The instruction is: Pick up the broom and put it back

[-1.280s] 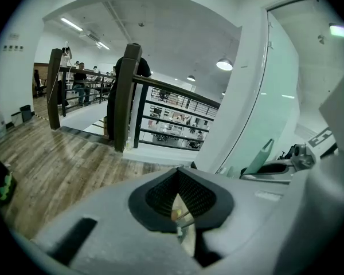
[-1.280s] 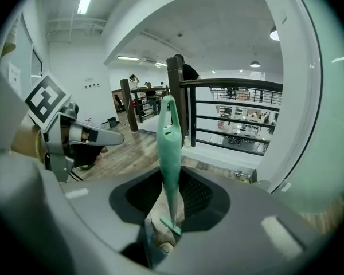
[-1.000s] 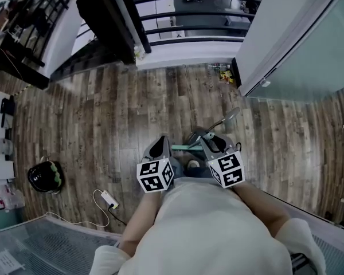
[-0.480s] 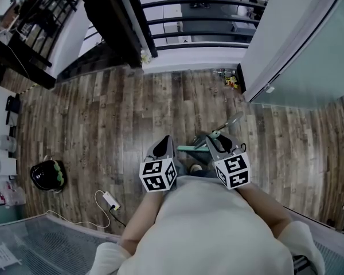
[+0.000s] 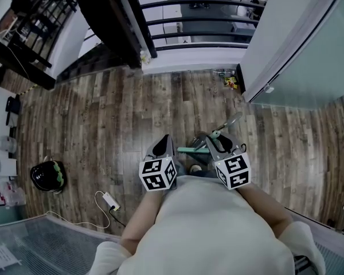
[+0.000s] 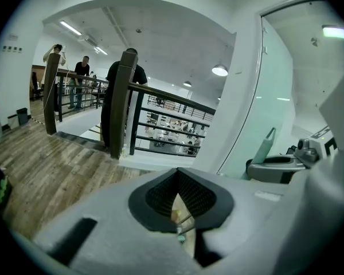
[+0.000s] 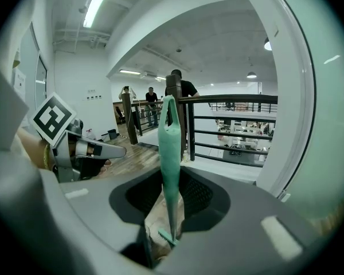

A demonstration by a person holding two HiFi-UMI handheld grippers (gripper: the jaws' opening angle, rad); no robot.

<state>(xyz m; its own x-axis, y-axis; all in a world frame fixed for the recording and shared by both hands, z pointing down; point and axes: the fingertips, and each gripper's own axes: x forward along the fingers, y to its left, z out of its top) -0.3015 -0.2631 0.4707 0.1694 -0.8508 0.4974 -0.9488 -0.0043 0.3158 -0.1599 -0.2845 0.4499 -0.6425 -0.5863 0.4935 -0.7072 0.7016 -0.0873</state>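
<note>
My right gripper (image 5: 211, 138) is shut on a mint-green broom, whose handle (image 7: 169, 153) rises between the jaws, tip upward. A small green comb-like part (image 7: 160, 236) shows low between the jaws. In the head view the pale handle (image 5: 230, 122) slants up and right past the right gripper. My left gripper (image 5: 163, 140) hangs level beside it, a little to the left, its pads (image 6: 175, 179) together at the tip with nothing held. The left gripper view shows the right gripper (image 6: 278, 168) with the green handle (image 6: 266, 145) above it.
The floor is wood plank. A black bin (image 5: 46, 176) and a white adapter with its cable (image 5: 108, 198) lie at the left. A dark railing (image 5: 189, 22) and post (image 5: 123, 27) run ahead, a glass wall (image 5: 309, 62) at the right, small litter (image 5: 229, 80) by its corner.
The head view has shifted slightly. Both grippers and the broom keep the same pose.
</note>
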